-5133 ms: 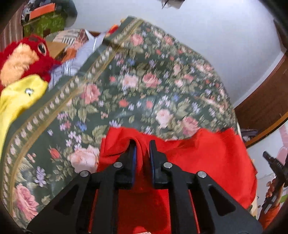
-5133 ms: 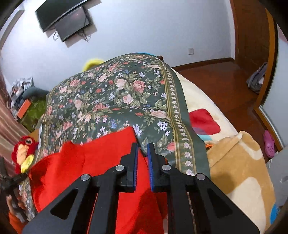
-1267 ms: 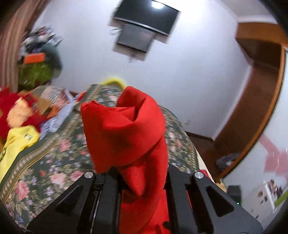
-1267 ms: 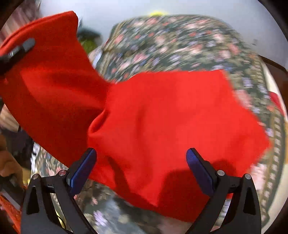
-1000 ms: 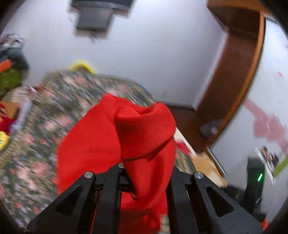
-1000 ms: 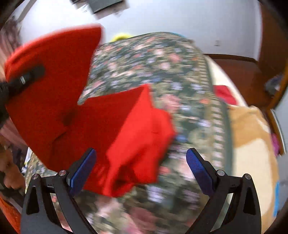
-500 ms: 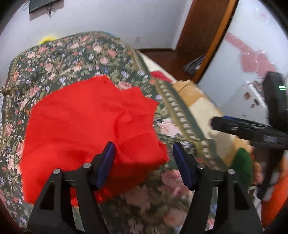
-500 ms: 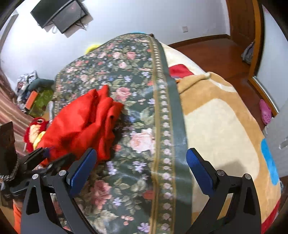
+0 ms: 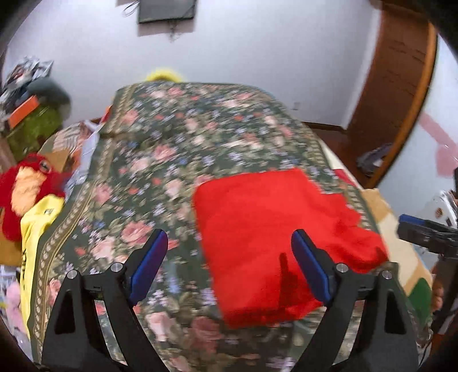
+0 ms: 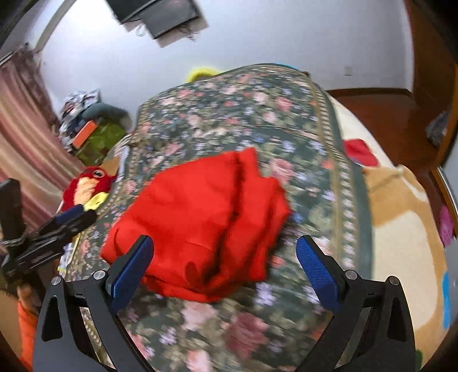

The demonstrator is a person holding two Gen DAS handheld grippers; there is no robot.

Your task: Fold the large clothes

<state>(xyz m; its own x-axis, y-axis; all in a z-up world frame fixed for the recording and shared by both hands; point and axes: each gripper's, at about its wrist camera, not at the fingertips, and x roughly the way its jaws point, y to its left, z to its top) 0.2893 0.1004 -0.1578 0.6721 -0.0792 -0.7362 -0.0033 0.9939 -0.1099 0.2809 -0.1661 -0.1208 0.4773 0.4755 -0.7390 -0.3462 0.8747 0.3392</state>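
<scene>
A red garment (image 9: 274,229) lies folded in a loose rectangle on the dark floral bedspread (image 9: 177,148). In the right wrist view the red garment (image 10: 206,217) shows as a thick bundle with layered edges on its right side. My left gripper (image 9: 229,263) is open and empty, above the garment's near left edge. My right gripper (image 10: 226,266) is open and empty, just above the garment's near edge. The left gripper (image 10: 57,229) shows at the left of the right wrist view. The right gripper (image 9: 426,231) shows at the right of the left wrist view.
A red and yellow plush toy (image 9: 25,194) lies at the bed's left side. A tan blanket (image 10: 400,229) covers the right part of the bed. A small red cloth (image 10: 359,153) lies beside the bedspread. A television (image 9: 166,11) hangs on the far wall.
Both grippers held the red garment shut, lifted it and swung it over. They have let go, and the garment now lies folded on the bedspread with both grippers open above it.
</scene>
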